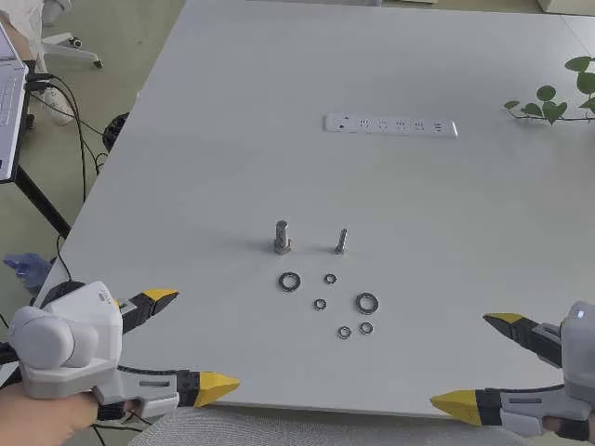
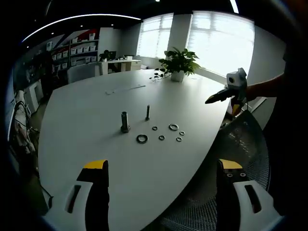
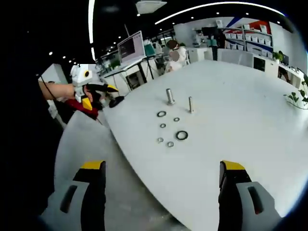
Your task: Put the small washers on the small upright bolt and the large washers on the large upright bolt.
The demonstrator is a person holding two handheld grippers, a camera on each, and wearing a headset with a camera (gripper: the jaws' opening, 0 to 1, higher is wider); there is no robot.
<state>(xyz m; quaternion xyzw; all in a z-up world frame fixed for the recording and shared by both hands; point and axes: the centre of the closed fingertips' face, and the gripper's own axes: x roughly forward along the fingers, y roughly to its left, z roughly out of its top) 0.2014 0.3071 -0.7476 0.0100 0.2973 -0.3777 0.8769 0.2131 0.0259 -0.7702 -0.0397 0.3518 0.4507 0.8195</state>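
Closest to me, at the near edge of the white table (image 1: pixel 446 214), the grey, yellow-tipped left gripper (image 1: pixel 195 339) and right gripper (image 1: pixel 465 360) both hang with jaws spread wide and nothing between them. Ahead, between the two, six steel rings lie flat and loose on the tabletop. Two of the small washers (image 1: pixel 344 332) come first. I judge them a little nearer the right gripper, which would reach forward and to its left. Just beyond are the large washers, one (image 1: pixel 366 302) on the right side and one (image 1: pixel 289 281) on the left, the latter nearer the left gripper. Two more small ones (image 1: pixel 320 304) sit between them. Behind the rings stand the posts, axes vertical: the thick grey large upright bolt (image 1: pixel 283 237) on the left and the thin small upright bolt (image 1: pixel 341 242) beside it, apart. Each ring will have to come down over a tip. Far back lies a white power strip (image 1: pixel 390 124).
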